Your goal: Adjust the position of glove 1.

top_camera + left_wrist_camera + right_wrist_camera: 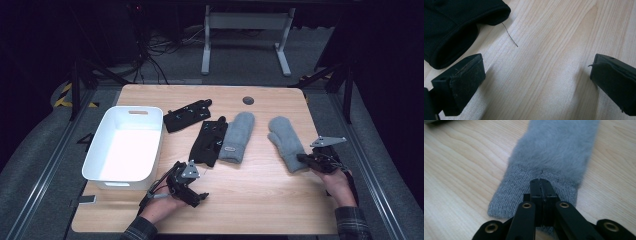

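A light wooden desk [260,200] carries a white plastic bin [125,145] at its left, two black gloves [187,116] [209,141] near the middle, and two grey mittens [237,136] [287,142] toward the right.

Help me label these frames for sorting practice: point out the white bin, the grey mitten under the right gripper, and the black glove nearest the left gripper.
white bin [101,131], high view, on its left wall.
grey mitten [554,147], right gripper view, on its fuzzy body.
black glove [454,22], left gripper view, on its cuff.
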The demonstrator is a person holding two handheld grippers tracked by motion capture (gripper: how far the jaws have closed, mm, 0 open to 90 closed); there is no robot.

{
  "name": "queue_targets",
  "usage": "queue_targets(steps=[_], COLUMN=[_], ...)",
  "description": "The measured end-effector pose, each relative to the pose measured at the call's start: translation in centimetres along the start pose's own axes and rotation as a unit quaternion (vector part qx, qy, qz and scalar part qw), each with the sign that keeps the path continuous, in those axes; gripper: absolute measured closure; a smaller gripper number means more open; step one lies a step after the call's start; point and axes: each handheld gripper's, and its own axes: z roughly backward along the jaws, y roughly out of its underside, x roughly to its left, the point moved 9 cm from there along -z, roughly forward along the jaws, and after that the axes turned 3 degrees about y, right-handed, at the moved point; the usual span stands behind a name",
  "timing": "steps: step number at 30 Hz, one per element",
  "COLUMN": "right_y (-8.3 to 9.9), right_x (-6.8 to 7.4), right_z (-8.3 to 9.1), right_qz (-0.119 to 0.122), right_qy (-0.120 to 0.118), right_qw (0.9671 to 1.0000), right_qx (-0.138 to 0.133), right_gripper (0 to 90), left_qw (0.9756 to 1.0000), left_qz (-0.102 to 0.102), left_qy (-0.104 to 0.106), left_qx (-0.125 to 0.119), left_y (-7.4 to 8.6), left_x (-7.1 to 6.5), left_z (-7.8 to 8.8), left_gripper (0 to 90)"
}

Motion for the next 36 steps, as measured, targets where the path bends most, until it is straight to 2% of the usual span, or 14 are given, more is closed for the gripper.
queue_targets(steps=[14,21,25,28,31,36], right_y=[-0.9,-1.7,-2.2,-3.0,-3.9,-3.8], right_x=[3.1,5.4,6.3,5.8,3.8,1.4], right_z=[-0.4,-0.9,-1.0,-0.5,-0.2,-1.0], right_qz=[0.030,0.049,0.057,0.051,0.040,0.026], right_qy=[-0.058,-0.094,-0.107,-0.102,-0.080,-0.060], right_qw=[0.9979,0.9943,0.9925,0.9930,0.9949,0.9972], right_qx=[-0.006,-0.010,-0.014,-0.032,-0.046,-0.037], right_gripper=[90.0,90.0,90.0,90.0,90.0,90.0], left_qw=[1.0000,1.0000,1.0000,1.0000,1.0000,1.0000], left_qz=[0.000,0.000,0.000,0.000,0.000,0.000], left_qy=[0.000,0.000,0.000,0.000,0.000,0.000], left_qx=[0.000,0.000,0.000,0.000,0.000,0.000], left_y=[0.0,0.0,0.0,0.0,0.0,0.0], left_x=[0.0,0.0,0.0,0.0,0.0,0.0], left_z=[0.0,0.0,0.0,0.0,0.0,0.0], left_gripper=[0.3,0.3,0.3,0.3,0.3,0.3])
